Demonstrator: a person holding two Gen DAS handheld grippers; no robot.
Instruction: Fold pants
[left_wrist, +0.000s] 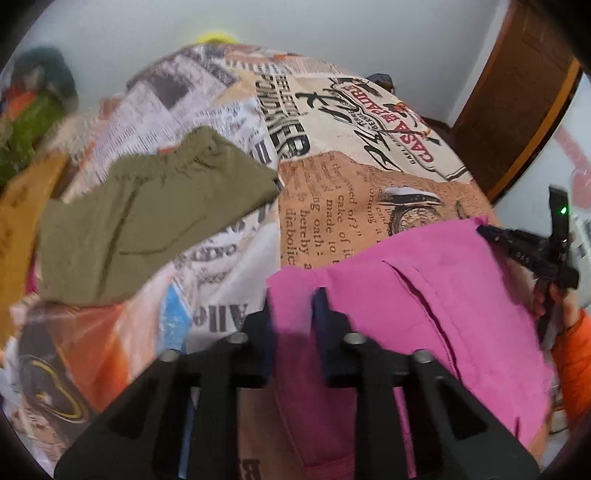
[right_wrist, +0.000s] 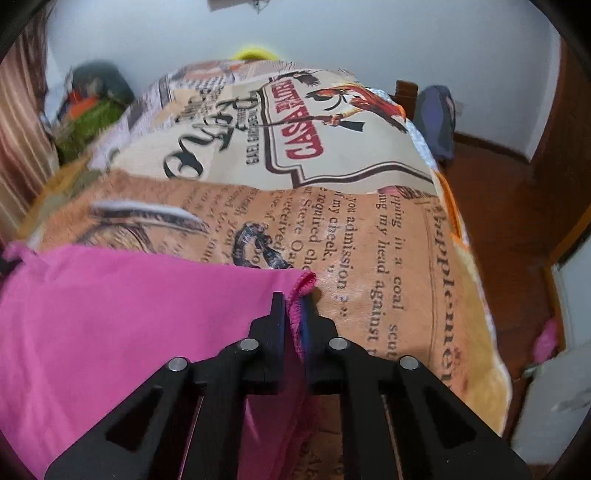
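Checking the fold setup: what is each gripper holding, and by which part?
Both hold the pink pants. The left gripper pinches one top corner; the right gripper pinches the hemmed corner at the opposite end of the same edge.

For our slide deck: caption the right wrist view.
Right tool pinches pink pants at a hem corner over printed blanket.
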